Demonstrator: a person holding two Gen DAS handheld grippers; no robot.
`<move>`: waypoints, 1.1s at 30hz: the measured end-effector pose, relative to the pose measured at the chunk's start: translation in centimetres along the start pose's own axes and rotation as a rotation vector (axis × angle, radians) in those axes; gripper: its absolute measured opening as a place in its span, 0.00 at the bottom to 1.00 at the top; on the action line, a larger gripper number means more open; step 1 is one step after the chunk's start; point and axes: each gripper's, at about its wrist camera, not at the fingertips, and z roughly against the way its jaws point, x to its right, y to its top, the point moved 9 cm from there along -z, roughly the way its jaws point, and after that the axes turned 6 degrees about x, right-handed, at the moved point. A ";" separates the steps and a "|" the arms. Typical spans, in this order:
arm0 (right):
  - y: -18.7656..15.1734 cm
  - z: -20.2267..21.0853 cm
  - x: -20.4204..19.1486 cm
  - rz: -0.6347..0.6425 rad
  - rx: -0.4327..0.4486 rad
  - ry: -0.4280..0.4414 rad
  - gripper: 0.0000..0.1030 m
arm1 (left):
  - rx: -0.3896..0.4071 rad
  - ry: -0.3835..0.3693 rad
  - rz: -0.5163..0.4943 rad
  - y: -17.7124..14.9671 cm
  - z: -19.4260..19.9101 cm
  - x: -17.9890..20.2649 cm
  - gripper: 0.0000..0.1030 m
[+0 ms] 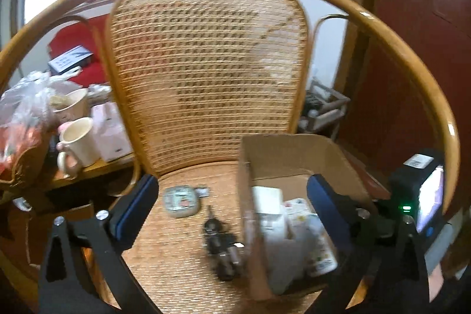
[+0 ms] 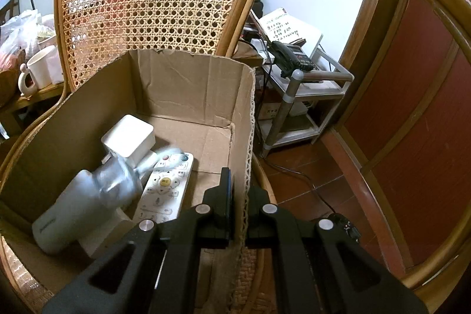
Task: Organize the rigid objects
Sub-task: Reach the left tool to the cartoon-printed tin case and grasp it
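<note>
A cane-woven chair (image 1: pixel 206 72) with a curved wooden frame fills both views. On its seat stands an open cardboard box (image 2: pixel 188 96), toward the right side.

The left hand-held gripper (image 1: pixel 232 208) hovers above the seat with its two blue-padded fingers spread wide — nothing is between them and they touch nothing. One finger sits left over the seat, the other right, over the box's interior.

The right hand-held gripper (image 2: pixel 238 196) is pressed together on the near right wall of the cardboard box, one finger inside and one outside, pinching the cardboard edge.

Inside the box lie a white remote control (image 2: pixel 166 187) with coloured buttons, a white square adapter (image 2: pixel 129 140) at the far side, and a grey cylindrical flask (image 2: pixel 76 217) lying on its side at the near left. A blurred, clear object (image 2: pixel 117 178) shows over the flask's far end; what it is cannot be told.

On the seat left of the box, outside it, rest a bunch of dark keys (image 1: pixel 222 249) just beside the box wall, and farther back a small rounded grey-green case (image 1: pixel 182 200) with a tiny dark item behind it.

Left of the chair, a worktop (image 1: pixel 97 169) carries two cream mugs (image 1: pixel 78 143) and plastic bags. Right of the chair, a metal shelf (image 2: pixel 297 96) holds a telephone — cables trail to the floor.
</note>
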 end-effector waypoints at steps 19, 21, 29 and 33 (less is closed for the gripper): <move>0.0 0.1 0.2 0.006 0.001 -0.001 0.07 | -0.110 0.141 0.062 -1.1 -7.9 -7.9 0.98; 0.1 0.3 0.2 0.007 0.001 -0.001 0.07 | -0.131 0.133 0.080 -1.3 -8.7 -8.3 0.98; 0.0 0.3 0.2 0.007 0.000 -0.001 0.07 | -0.235 0.140 0.089 -4.1 -13.1 -9.7 0.98; 0.0 0.3 0.2 0.007 0.001 -0.001 0.07 | -0.296 0.120 0.104 -5.7 -15.0 -10.1 0.98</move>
